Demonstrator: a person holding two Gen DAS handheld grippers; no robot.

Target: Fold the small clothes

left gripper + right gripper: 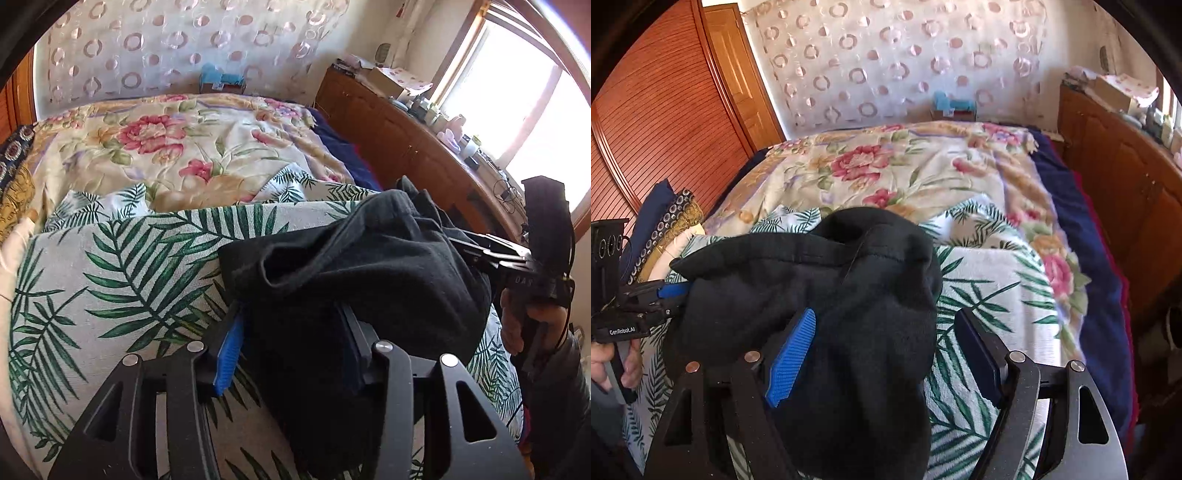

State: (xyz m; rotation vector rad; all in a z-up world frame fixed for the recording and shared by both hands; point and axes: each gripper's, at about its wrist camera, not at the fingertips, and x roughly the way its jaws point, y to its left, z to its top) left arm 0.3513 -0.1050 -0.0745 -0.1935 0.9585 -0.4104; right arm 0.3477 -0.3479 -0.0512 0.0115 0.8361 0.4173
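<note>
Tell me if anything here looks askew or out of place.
The black garment lies bunched and rumpled on the palm-leaf cloth, not flat or squared. It sits between the open right gripper and left gripper. Nothing looks spilled or damaged.

The garment (812,295) lies on the palm-leaf cloth (990,291), flowered quilt (886,166) behind.

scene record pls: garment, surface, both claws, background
garment: black garment, bunched, lying between both claws
surface: palm-leaf cloth over floral bedspread
left claw: open, garment draped between its fingers
right claw: open, garment against its blue pad, other finger clear
background: wooden cabinet, window
</note>
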